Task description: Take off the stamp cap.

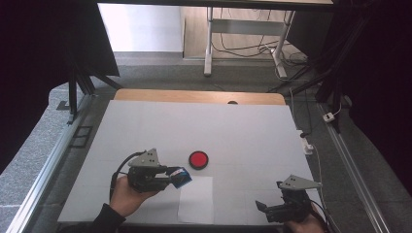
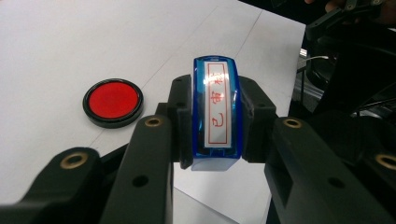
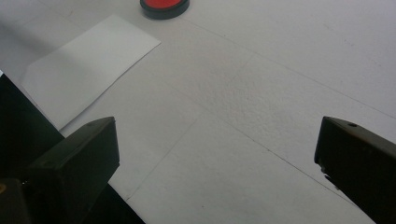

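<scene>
I've got the stamp (image 2: pixel 216 114) clamped in the left gripper (image 1: pixel 180 177), jaws closed tight on its two long sides, printed face w/ red characters turned up toward that gripper's camera. In the high view it hangs above the table (image 1: pixel 145 126), just over the left top corner of the sheet of paper (image 1: pixel 196 200) and a bit short of the red ink pad (image 1: pixel 198 159). The right gripper (image 1: pixel 265 208) sits low at the near right edge, jaws wide apart, nothing btwn them; its own view looks across bare table toward the paper and pad.

My read: step in hand is inking, then pressing onto the paper. How I'd do it well:

- Face is pointing up and away now, so I need to roll the wrist until the rubber side looks straight down before going to the pad. Can't tell from here which face carries the rubber, so check that first.
- Approach the pad from directly above, not sliding in sideways, since the pad is light and prob. skids.
- Touch flat, even pressure, no rocking; lift straight off.
- Carry over to the middle of the paper, keep level, press once.
- The paper is loose, so it may lift w/ the stamp. I'd bring the right gripper over to pin a corner well clear of the print spot.
- Keep grip as is; don't re-clamp mid-air.
</scene>
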`<action>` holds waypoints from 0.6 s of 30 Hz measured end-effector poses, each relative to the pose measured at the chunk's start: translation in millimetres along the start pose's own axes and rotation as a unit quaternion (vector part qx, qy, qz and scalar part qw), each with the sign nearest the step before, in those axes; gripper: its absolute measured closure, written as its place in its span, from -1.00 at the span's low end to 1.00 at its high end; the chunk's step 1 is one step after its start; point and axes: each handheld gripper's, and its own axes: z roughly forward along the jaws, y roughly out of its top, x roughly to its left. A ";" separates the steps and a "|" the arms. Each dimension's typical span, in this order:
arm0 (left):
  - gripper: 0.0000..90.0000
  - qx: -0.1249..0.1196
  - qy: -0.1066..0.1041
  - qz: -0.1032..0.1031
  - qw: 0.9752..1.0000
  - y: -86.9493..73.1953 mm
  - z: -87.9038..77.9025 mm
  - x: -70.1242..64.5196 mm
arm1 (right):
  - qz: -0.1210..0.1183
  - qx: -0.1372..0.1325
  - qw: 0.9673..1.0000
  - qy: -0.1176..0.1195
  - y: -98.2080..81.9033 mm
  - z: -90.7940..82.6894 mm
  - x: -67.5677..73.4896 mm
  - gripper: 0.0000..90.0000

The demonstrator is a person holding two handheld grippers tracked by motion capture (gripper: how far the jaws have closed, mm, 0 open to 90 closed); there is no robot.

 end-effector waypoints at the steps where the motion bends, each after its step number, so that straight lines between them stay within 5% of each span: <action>1: 0.54 0.000 0.000 -0.002 1.000 -0.5 -0.3 0.2 | 0.001 0.000 1.000 0.002 0.3 0.0 0.0 -1.00; 6: 0.54 -0.002 0.002 -0.013 1.000 -4.1 -2.3 1.6 | -0.001 -0.014 1.000 0.013 3.6 -0.4 2.6 -1.00; 18: 0.54 0.002 -0.007 -0.003 1.000 -3.9 0.2 10.0 | -0.037 -0.047 0.997 0.052 18.3 12.5 17.5 -1.00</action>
